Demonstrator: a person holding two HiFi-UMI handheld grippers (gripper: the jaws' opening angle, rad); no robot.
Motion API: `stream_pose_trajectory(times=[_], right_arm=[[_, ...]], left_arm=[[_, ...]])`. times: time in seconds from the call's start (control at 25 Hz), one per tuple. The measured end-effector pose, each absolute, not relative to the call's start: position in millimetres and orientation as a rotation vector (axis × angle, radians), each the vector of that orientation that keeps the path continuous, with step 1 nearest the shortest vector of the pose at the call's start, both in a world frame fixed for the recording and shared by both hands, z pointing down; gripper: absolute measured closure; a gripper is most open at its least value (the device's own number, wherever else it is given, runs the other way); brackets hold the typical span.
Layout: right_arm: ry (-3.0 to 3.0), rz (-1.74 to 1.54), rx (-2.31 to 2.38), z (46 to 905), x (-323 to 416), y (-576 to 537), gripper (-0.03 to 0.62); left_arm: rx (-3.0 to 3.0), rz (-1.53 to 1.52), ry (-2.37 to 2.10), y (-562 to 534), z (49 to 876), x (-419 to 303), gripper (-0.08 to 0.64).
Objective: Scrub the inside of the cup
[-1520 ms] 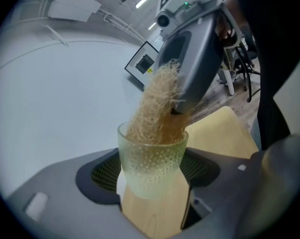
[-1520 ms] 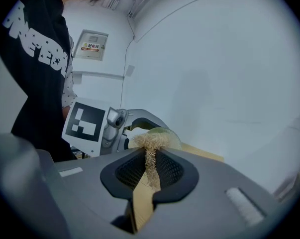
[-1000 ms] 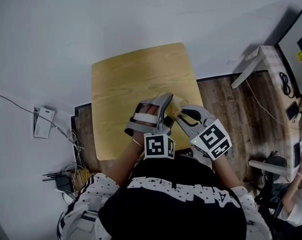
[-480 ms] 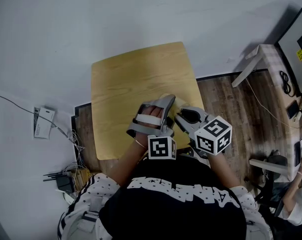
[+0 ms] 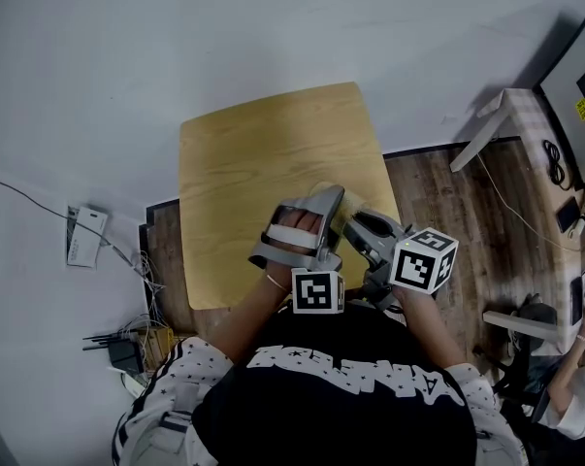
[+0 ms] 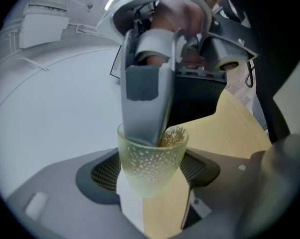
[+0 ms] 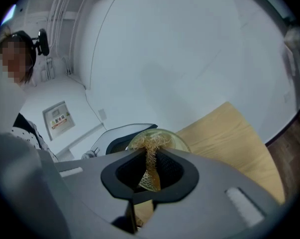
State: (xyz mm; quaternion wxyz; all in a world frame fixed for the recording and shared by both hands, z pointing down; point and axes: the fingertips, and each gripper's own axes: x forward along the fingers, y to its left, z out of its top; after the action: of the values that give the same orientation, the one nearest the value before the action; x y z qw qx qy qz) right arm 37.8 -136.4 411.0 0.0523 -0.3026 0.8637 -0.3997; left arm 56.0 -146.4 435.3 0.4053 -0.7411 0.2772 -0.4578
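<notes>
left gripper (image 5: 333,208) clamps cup (image 6: 150,166) | right gripper (image 5: 354,224) pinches scrubber (image 7: 150,169) | wooden table (image 5: 263,153), plank floor (image 5: 467,212)

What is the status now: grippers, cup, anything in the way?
Left gripper shut on dotted yellow-green cup. Right gripper shut on golden fibre scrubber, scrubber tip inside cup. No obstruction seen.

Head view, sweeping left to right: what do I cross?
White wall box → wooden table → left hand-held gripper → right hand-held gripper → white desk → monitor.
</notes>
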Motion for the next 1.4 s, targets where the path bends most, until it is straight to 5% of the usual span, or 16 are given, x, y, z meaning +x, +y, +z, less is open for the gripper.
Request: stream_pose_trajectory(times=[1.04, 1.4], right_arm=[[1.799, -1.677, -0.465, 404, 45, -128, 0.548], [2.039, -1.576, -0.552, 390, 39, -128, 0.549]], left_arm=[[-1.531, -1.068, 0.641, -136, 408, 41, 0.190], [-1.585, -1.075, 0.672, -137, 402, 39, 0.190]])
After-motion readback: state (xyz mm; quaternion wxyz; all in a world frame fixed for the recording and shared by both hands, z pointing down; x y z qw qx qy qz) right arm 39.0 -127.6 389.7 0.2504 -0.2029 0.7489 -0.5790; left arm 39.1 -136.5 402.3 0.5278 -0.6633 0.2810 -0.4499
